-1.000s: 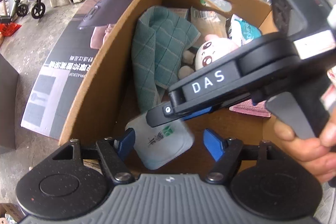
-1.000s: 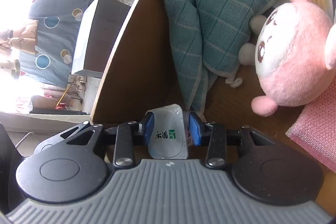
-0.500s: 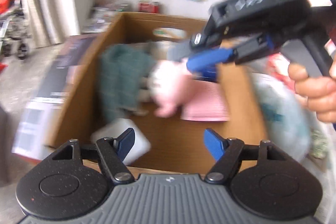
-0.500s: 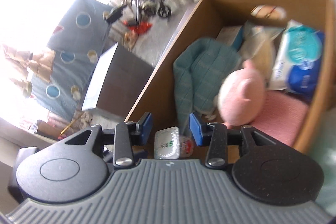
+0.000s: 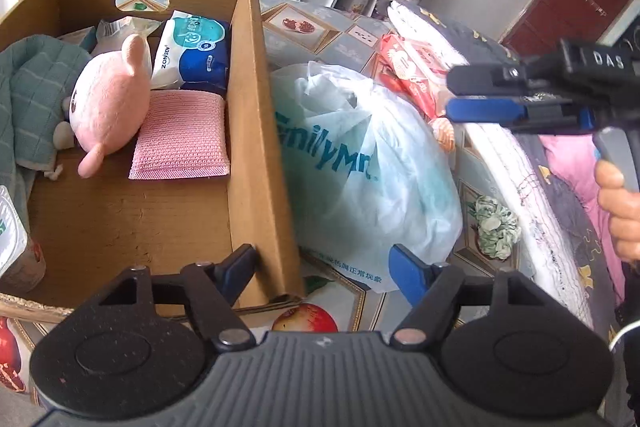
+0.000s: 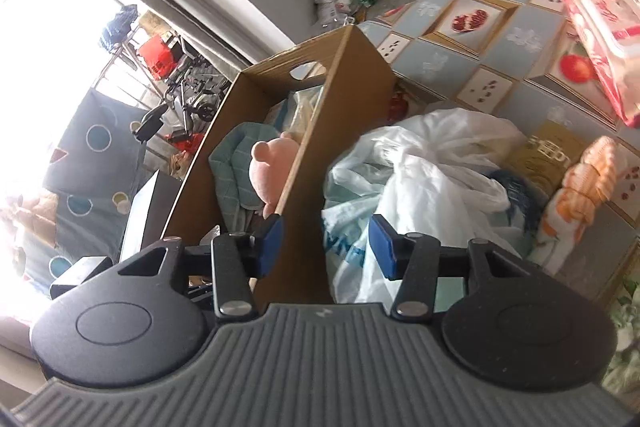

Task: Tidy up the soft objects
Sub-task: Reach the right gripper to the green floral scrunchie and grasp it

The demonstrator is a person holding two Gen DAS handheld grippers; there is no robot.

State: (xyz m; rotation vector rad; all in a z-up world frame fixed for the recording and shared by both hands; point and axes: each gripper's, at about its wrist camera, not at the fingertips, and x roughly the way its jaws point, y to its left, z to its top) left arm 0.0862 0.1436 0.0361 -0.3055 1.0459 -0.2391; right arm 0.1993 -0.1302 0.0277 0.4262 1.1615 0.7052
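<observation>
Left gripper hovering over the near right corner of the cardboard box, jaws wide, nothing between. Right gripper above the white plastic bag, jaws just opening, empty. Inside the box: pink plush toy, teal towel, pink cloth, tissue pack.

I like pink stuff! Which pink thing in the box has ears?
The pink plush toy, round with an ear sticking up. The pink knitted pad beside it lies flat and has no ears.
</observation>
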